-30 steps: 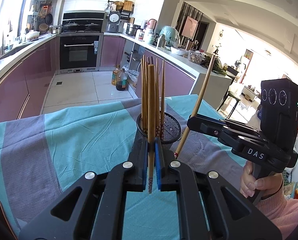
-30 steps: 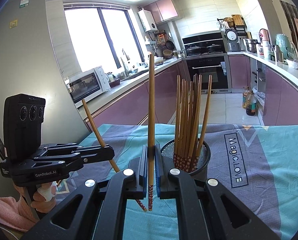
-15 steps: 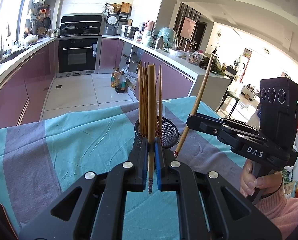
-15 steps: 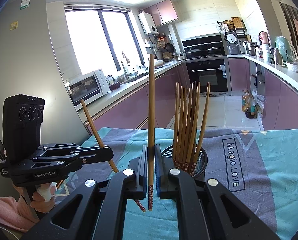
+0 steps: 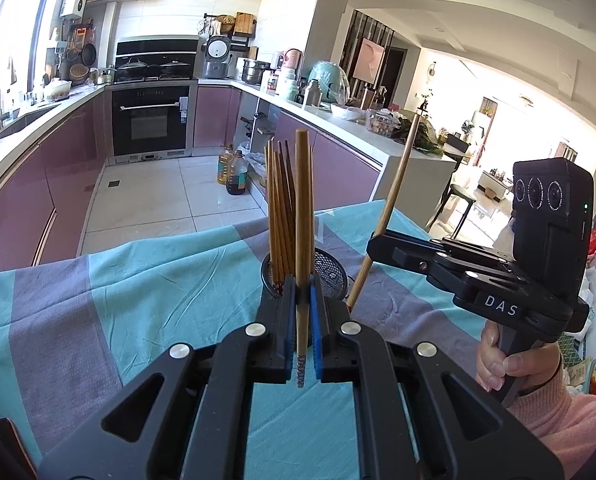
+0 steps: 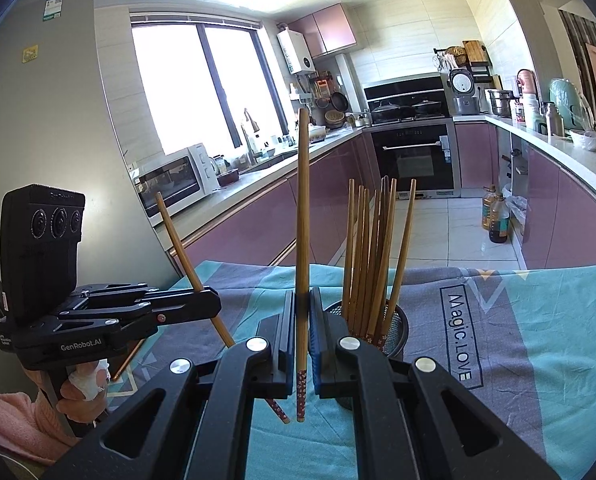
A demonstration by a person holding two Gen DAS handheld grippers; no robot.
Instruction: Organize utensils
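Observation:
Between the blue pads of my left gripper (image 5: 303, 285) a wooden chopstick (image 5: 303, 208) stands upright, clamped near its patterned tip. Just behind it stands a black mesh holder (image 5: 332, 270) on the cloth, with several chopsticks in it. To its right is my right gripper (image 5: 373, 240), shut on a second chopstick (image 5: 398, 184) that leans to the right. The right wrist view shows that right gripper (image 6: 302, 298) clamping its chopstick (image 6: 303, 200) upright, with the holder (image 6: 400, 326) close on its right. At the left, the left gripper (image 6: 214, 302) grips its slanted chopstick (image 6: 178, 236).
A teal and grey tablecloth (image 5: 138, 280) covers the table, whose far edge drops to a tiled floor. Two oil bottles (image 5: 234, 174) stand on that floor. Purple kitchen cabinets and an oven (image 6: 412, 158) lie beyond. A hand in a pink sleeve (image 5: 510, 364) holds each gripper.

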